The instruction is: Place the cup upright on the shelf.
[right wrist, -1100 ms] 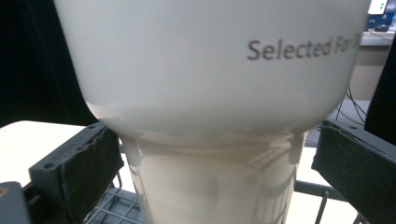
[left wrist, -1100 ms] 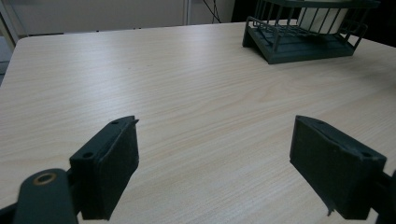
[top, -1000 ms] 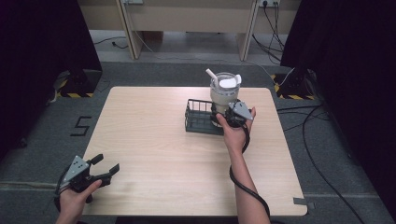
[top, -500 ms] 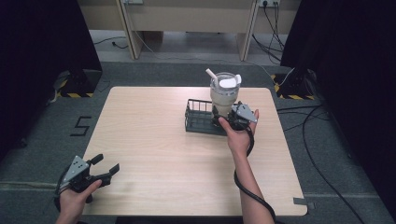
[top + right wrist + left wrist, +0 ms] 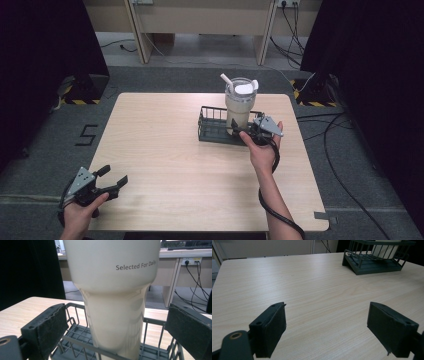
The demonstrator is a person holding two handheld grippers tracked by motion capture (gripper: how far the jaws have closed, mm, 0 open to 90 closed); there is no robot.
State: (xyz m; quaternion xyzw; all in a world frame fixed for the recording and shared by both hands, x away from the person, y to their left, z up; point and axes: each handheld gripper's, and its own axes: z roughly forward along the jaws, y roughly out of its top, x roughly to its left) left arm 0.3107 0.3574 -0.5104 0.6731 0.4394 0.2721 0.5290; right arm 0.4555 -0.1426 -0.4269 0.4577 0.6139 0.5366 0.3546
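Nearest, the left tool (image 5: 107, 181) rests by the worktop's (image 5: 165, 150) near edge, spread wide with nothing in it. Lots of bare wood lies ahead of it. Farther off, the right tool (image 5: 246, 129) has just been closing around the cream cup (image 5: 239, 102), which stands in the wire basket (image 5: 212, 125). Its pads probably don't touch yet, so the grab and lift are left. The basket's rim crowds the pads.

Cream tumbler (image 5: 112, 302) upright in wire basket (image 5: 75, 340)
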